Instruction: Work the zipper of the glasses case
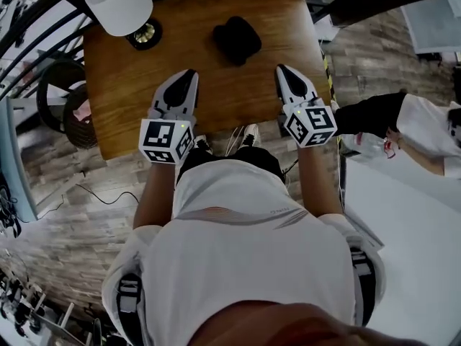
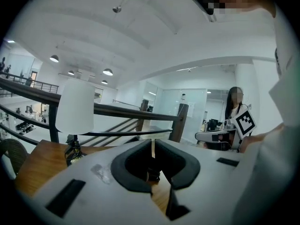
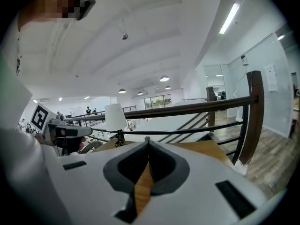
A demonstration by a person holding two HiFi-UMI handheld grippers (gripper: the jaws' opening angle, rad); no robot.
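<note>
**Black case on warm brown wood**

The glasses case [image 1: 236,40] is plain matte black, with no pattern that can be made out. The table [image 1: 216,96] is warm orange-brown wood with fine streaked grain. The lamp shade [image 1: 117,4] is white, and the lamp base [image 1: 145,34] is dark with a brassy glint. The left gripper [image 1: 190,73] and right gripper [image 1: 280,68] have pale grey-white shells with black pads. The left marker cube [image 1: 166,140] and right marker cube [image 1: 310,125] show black squares on white. The person's shirt [image 1: 245,229] is white. The floor [image 1: 65,186] is grey-brown planks. The railing [image 3: 206,107] is dark brown.
</note>
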